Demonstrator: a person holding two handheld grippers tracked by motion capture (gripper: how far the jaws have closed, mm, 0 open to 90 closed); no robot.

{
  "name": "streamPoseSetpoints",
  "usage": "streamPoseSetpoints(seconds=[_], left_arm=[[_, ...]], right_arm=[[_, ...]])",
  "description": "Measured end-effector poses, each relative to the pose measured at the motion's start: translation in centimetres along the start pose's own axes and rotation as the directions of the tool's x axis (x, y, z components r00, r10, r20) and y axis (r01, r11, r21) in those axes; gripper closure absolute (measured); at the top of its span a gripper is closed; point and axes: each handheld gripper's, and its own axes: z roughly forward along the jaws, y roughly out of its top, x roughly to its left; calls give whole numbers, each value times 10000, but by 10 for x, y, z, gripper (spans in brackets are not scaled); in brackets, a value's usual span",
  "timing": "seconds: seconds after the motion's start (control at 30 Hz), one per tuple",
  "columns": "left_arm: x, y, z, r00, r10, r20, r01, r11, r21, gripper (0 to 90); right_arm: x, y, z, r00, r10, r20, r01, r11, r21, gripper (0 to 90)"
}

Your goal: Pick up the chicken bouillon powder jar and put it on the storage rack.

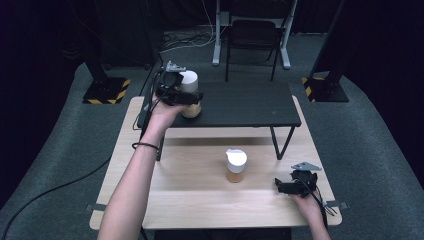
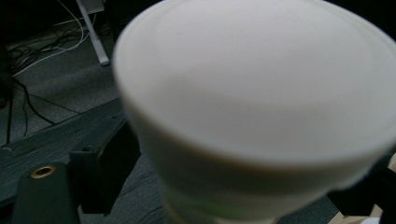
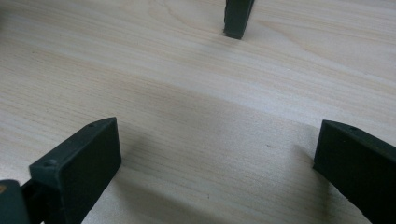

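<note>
Item: jar with white lid [image 1: 190, 95], standing on the black raised shelf [image 1: 250, 104] at its left end, upright.

Hidden or unclear — in the high view the left hand-held gripper [image 1: 176, 94] and the person's left hand [image 1: 162, 114] cover the jar's left side and middle; the white cap above and a band of amber body below remain visible. In the left gripper view the white lid [image 2: 254, 93] sits so close that it is blurred and cut off at the top and right edge; the jar's body below is a soft greenish-pale strip, its contents not readable. The jaws there show as dark blocks low at either side of the jar; whether they press on it cannot be told, so the left hand-held gripper's state stays undetermined.

Appearance — broad, smooth, matte white cap with a rounded rim, wider than it is tall; amber-toned lower part.

Second jar [image 1: 235, 165] — same white cap and amber body, upright on the wooden counter [image 1: 165, 190] in front of the shelf, well apart from both hand-held grippers.

Right hand-held gripper [image 1: 295, 186] — lying low at the counter's right front corner, jaws apart with bare wood between them, as the right gripper view shows. A black shelf leg [image 3: 237, 17] stands beyond, cut off at the top.
</note>
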Motion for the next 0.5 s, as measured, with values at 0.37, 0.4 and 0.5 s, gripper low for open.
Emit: streamPoseSetpoints(seconds=[0.37, 0.4, 0.5], left_arm=[[6, -22, -30, 9997, 114, 210, -107, 9994, -333, 96], [7, -24, -32, 9997, 109, 237, -101, 9994, -328, 94], [10, -38, -40, 9996, 106, 244, -94, 9986, -515, 94]], right_arm=[[0, 0, 0, 10000, 17, 6, -17, 10000, 3, 0], [0, 0, 0, 10000, 28, 13, -28, 10000, 3, 0], [1, 0, 0, 10000, 69, 22, -69, 10000, 19, 0]])
